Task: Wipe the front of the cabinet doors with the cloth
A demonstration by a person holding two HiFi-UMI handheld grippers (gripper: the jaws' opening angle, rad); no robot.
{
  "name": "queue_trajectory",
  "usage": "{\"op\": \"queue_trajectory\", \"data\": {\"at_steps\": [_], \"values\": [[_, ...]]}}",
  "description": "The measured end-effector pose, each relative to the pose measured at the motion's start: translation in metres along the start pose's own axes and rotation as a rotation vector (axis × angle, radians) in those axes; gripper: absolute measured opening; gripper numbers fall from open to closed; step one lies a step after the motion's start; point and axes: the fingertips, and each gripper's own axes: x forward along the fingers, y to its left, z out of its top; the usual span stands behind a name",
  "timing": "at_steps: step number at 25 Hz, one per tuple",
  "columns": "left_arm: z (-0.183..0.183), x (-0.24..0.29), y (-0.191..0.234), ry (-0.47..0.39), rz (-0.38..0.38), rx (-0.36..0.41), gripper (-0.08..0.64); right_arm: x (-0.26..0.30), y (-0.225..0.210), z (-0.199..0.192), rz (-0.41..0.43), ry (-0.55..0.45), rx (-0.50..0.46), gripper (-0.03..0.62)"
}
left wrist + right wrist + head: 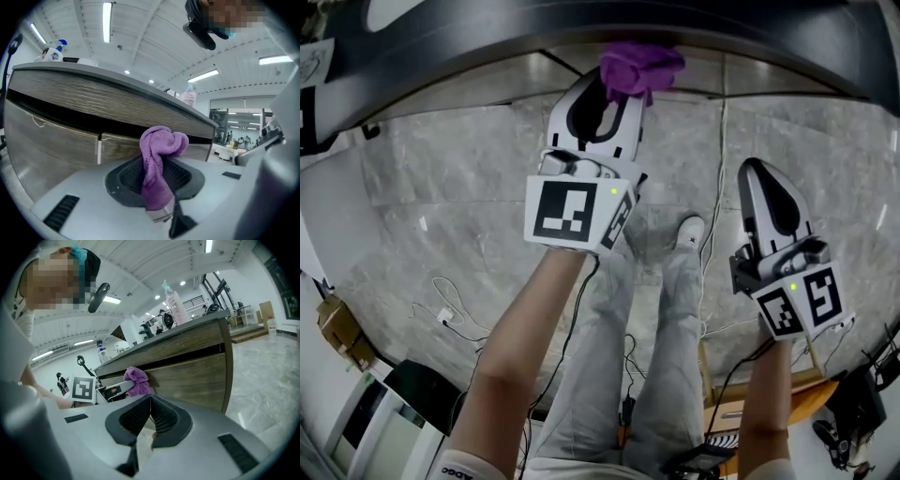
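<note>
Left side first: left gripper (614, 94) is raised toward the cabinet, jaws clamped on the purple cloth (640, 67). In the left gripper view the cloth (159, 150) runs down between the pads, and a bunched wad sticks out past the tips. That makes sense, since the wad is the wiping face and it keeps the hard jaws off the wood.

The wad sits high on the cabinet doors (51, 140), just under the dark gap below the countertop (117, 82) and close to the seam between two door panels. Starting at the top edge looks deliberate, as strokes can then run downward. I can't tell from any view whether the cloth is pressing on the door or just short of it. The right gripper view puts the cloth (137, 380) right at the wood face (192, 380), but contact isn't clear.

A spray bottle (55, 50) and a pink pump bottle (189, 96) stand on the countertop, well clear of the work.

Right side: right gripper (769, 192) hangs lower and further back from the cabinet, over the marble floor (441, 187). Its jaws are pressed together with nothing in them (150, 416). It looks parked to stay out of the wiping path, as one cloth needs one tool.

My read is that wiping is about to start or is in its first stroke. The next move needs steady light pressure and the wad kept ahead of the jaws.
</note>
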Motion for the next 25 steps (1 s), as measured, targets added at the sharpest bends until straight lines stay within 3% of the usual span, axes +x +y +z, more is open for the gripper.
{"op": "queue_trajectory", "data": {"at_steps": [8,12,18,25], "values": [[0.004,-0.036,0.071,-0.001,0.083,0.022,0.101,0.024,0.046,-0.001,0.03,-0.019,-0.012,0.028],[0.005,-0.04,0.075,-0.009,0.124,0.05,0.1,0.021,0.041,-0.011,0.047,-0.005,0.003,0.028],[0.005,-0.038,0.038,-0.031,0.148,0.035,0.1,-0.002,0.018,-0.013,0.083,0.022,-0.005,0.028],[-0.029,-0.004,-0.068,-0.004,0.036,0.032,0.1,-0.051,-0.044,-0.02,0.05,0.039,0.0,0.028]]}}
